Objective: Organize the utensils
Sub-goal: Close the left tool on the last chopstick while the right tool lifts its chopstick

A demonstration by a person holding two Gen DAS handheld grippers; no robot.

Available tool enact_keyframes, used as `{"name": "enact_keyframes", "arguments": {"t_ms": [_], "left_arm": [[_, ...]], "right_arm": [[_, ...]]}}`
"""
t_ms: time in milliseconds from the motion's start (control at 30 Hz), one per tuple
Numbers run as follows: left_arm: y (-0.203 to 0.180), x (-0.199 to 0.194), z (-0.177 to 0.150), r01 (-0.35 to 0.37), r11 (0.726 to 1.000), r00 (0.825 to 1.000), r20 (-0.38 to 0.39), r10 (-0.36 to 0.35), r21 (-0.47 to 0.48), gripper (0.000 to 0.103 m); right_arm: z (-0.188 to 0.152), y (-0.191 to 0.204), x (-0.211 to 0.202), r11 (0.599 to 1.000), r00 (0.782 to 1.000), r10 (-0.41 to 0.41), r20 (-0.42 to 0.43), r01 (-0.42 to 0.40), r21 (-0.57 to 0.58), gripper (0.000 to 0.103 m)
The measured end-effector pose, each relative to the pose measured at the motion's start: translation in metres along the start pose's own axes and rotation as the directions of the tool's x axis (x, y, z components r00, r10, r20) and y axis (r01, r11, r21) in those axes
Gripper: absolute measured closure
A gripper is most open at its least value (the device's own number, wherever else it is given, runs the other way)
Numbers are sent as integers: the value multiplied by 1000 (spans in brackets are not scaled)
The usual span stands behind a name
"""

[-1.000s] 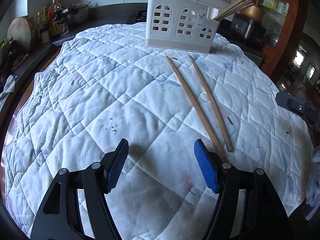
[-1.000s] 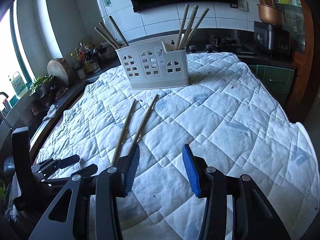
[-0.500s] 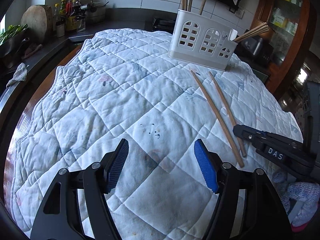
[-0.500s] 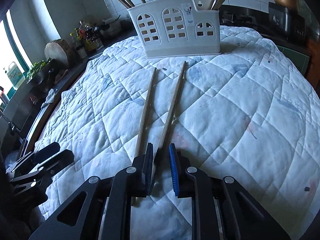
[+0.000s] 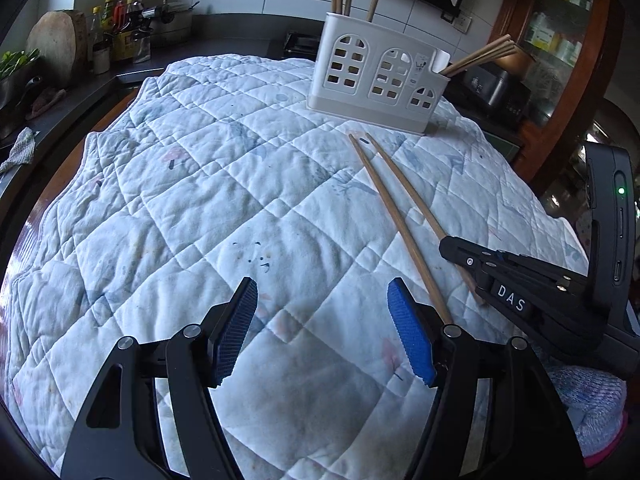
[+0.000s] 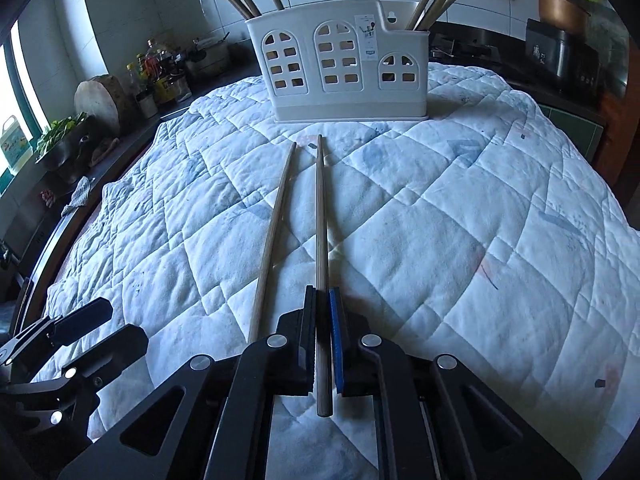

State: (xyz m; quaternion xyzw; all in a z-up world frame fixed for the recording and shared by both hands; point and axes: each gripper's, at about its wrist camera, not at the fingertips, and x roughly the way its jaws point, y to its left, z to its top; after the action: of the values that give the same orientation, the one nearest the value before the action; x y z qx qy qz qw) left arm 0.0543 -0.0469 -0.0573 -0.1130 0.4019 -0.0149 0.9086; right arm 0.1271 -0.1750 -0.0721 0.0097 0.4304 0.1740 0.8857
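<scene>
Both cameras are riding low over the quilted cloth (image 5: 200,184), each looking forward and down along its own fingers toward the far white utensil holder (image 6: 344,72). The left view is sitting left of the two loose chopsticks (image 5: 400,216), catching the right gripper (image 5: 450,246) at its right edge. The right view is looking straight along them, showing the left gripper (image 6: 108,328) near its left corner. Both are sharing cloth, chopsticks, holder and far counter.

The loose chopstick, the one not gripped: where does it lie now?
In the right wrist view the loose chopstick lies on the quilt, left of the gripped chopstick, tip toward the holder.
</scene>
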Motion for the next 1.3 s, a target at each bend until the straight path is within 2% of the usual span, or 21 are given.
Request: {"name": "enact_keyframes", "arguments": {"t_ms": [233, 333, 400, 467, 533, 667, 900, 1100, 1300], "left_arm": [[-25, 11, 3, 42, 999, 999, 1, -42, 5, 38], [-39, 20, 5, 70, 998, 997, -14, -70, 6, 50], [-46, 28, 6, 88, 996, 996, -29, -88, 0, 54], [-50, 35, 7, 96, 995, 995, -38, -96, -6, 63], [-55, 43, 8, 102, 995, 993, -53, -102, -11, 68], [-59, 51, 10, 89, 996, 994, -56, -90, -9, 78], [-61, 58, 14, 39, 999, 998, -55, -40, -8, 90], [-56, 44, 19, 45, 998, 998, -39, -44, 39, 96], [-40, 5, 40, 63, 993, 997, 45, -68, 96, 97]], "right_arm": [[-2, -25, -29, 1000, 999, -2, 53, 2, 16, 96], [-2, -33, -44, 1000, 996, -9, 84, 9, 7, 96], [-2, -37, -54, 1000, 994, -11, 106, 11, 4, 96], [-1, -41, -65, 1000, 991, -7, 132, 7, 2, 96], [0, -44, -74, 1000, 988, -6, 155, 6, -3, 96], [3, -47, -90, 1000, 980, -5, 197, 8, -13, 96], [10, -47, -102, 1000, 973, 1, 230, 6, -30, 96], [18, -41, -113, 998, 968, -8, 251, 22, -53, 96], [36, -40, -125, 996, 962, -25, 271, 46, -73, 96]]}}
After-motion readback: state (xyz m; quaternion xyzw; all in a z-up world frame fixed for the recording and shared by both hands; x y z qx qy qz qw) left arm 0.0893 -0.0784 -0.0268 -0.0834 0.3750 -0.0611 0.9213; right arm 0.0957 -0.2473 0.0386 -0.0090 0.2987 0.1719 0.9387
